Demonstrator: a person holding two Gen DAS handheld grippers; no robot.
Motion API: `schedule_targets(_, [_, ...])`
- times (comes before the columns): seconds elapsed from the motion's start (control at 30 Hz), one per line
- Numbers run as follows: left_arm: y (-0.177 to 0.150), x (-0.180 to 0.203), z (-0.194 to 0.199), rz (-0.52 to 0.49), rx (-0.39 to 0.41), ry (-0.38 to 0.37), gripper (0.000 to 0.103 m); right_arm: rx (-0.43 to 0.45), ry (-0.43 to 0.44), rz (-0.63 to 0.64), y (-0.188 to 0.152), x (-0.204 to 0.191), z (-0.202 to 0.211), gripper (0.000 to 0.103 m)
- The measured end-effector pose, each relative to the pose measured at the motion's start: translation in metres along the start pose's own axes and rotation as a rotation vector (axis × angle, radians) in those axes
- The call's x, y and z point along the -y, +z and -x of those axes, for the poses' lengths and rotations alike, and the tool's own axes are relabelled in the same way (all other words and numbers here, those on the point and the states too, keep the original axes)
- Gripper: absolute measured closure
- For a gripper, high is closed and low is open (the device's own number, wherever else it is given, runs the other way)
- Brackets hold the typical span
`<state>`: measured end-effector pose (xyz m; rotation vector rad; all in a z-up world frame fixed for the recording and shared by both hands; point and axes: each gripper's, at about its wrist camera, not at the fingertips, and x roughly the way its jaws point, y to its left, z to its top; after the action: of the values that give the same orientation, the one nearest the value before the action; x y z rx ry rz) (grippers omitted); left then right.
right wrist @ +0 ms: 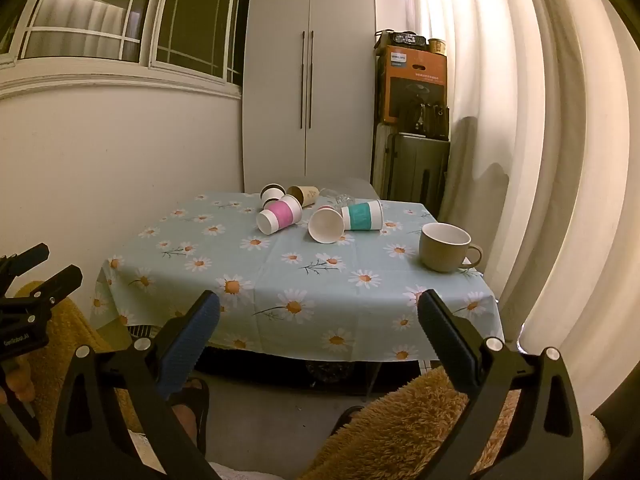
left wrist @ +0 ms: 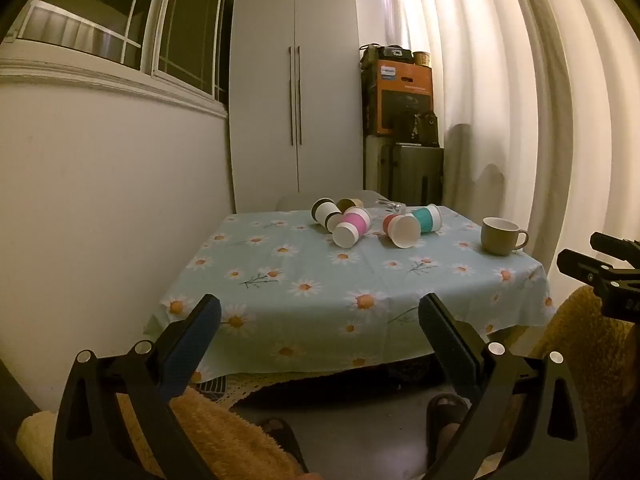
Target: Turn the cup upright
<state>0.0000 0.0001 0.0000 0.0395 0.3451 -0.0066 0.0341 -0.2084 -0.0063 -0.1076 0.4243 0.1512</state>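
Observation:
Several paper cups lie on their sides at the far part of the table: a pink-banded cup [left wrist: 352,227] [right wrist: 280,214], a red-banded cup [left wrist: 402,229] [right wrist: 327,223], a teal-banded cup [left wrist: 427,218] [right wrist: 362,216], a dark-banded cup [left wrist: 325,210] [right wrist: 272,193] and a brown cup [left wrist: 349,203] [right wrist: 304,194]. A beige mug [left wrist: 502,236] [right wrist: 446,247] stands upright at the right. My left gripper [left wrist: 320,320] is open and empty, short of the table's near edge. My right gripper [right wrist: 319,318] is open and empty, likewise short of the near edge.
The table wears a light blue daisy cloth [left wrist: 320,280] [right wrist: 280,272]. A white cupboard [left wrist: 296,92] stands behind, stacked boxes and a case [left wrist: 404,120] at its right, curtains [left wrist: 520,120] along the right side. My legs and sandalled feet [left wrist: 446,412] are below.

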Motion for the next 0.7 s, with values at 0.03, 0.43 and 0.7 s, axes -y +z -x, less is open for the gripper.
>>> schedule_targets(0.03, [0.0000, 0.0000, -0.0001, 0.001, 0.000, -0.001, 0.007, -0.001, 0.000, 0.000, 0.0000, 0.0001, -0.0001, 0.005])
schedule_targets(0.43, [-0.0005, 0.0001, -0.0020, 0.001, 0.001, -0.005, 0.007, -0.001, 0.000, -0.001, -0.0002, 0.0015, -0.0016, 0.005])
schedule_targets(0.7, [-0.0005, 0.0001, -0.0020, 0.001, 0.002, -0.006, 0.007, -0.002, 0.001, -0.002, -0.0010, 0.0009, -0.0028, 0.005])
